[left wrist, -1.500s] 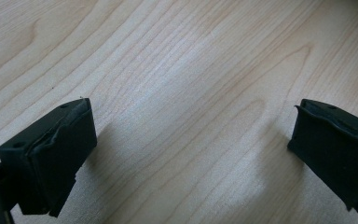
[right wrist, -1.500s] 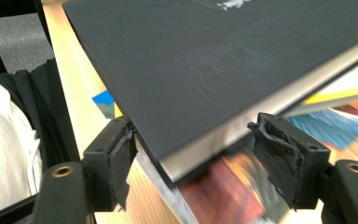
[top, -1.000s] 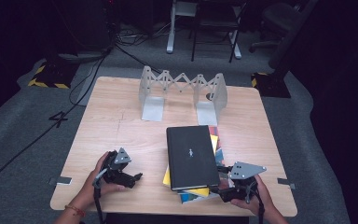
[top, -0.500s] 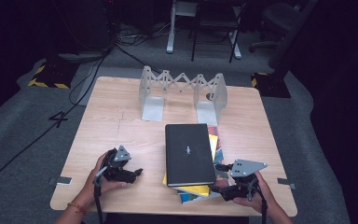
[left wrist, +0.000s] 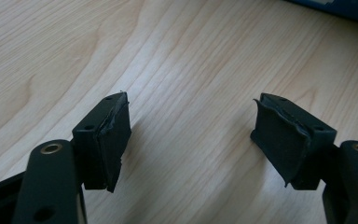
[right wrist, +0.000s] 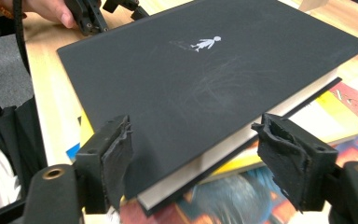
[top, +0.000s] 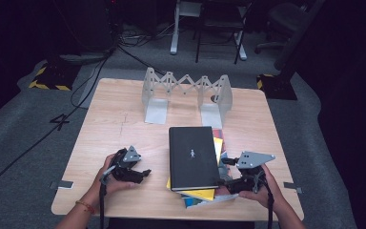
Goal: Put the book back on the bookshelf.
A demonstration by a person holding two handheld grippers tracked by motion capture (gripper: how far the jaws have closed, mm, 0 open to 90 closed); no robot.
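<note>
Black hardcover book (top: pixel 193 157) on top of a stack of colourful paperbacks (top: pixel 205 194), near front right of wooden bench (top: pixel 124 119), before a grey folding bookend rack (top: pixel 187 93). Probably stiff, fairly heavy, smooth-covered, so likely slippery; best taken at the corner overhanging the stack, pads across cover and page block. Right hand-held gripper (right wrist: pixel 193 163) open astride that near corner, pads not pressing. Left hand-held gripper (left wrist: pixel 191 135) open over bare wood, jaws just narrowing, nothing between.
</note>
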